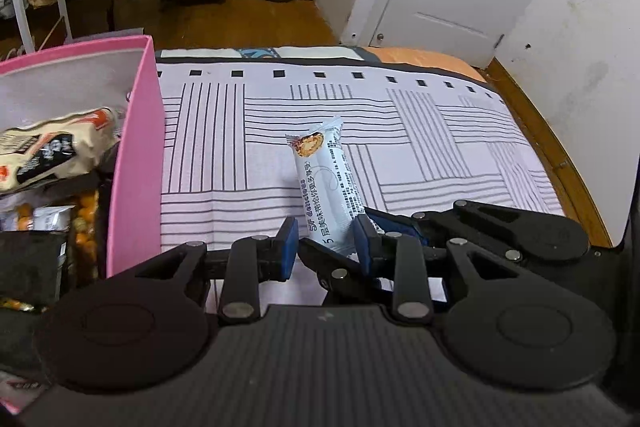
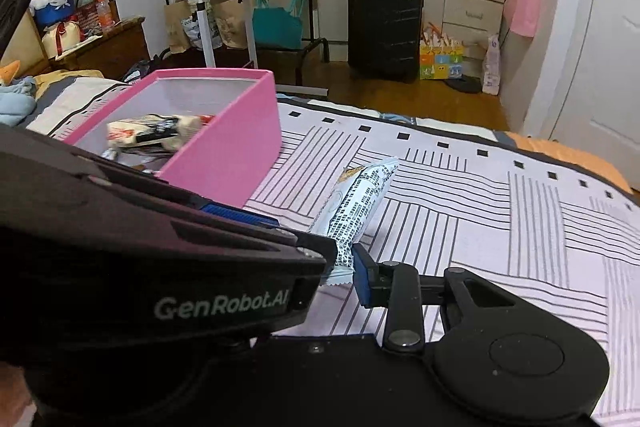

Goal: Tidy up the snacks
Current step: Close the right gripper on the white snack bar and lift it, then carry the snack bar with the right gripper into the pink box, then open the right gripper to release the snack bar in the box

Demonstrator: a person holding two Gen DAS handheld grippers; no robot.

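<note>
both our grippers, left (image 1: 326, 243) and right (image 2: 340, 267), clamp one pale blue snack bar (image 1: 324, 183) beside the pink box (image 1: 136, 163), above the striped bedsheet (image 1: 440, 147).

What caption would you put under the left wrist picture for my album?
Left gripper and right gripper pinch a pale blue snack packet over striped bedsheet, beside pink cardboard box.

Layout: snack bar, box and bed.
Snack bar (image 1: 326, 183) stands tilted above the bedspread (image 1: 440, 147), right of the box (image 1: 136, 155); snack packets (image 1: 48, 151) lie inside the box.
</note>
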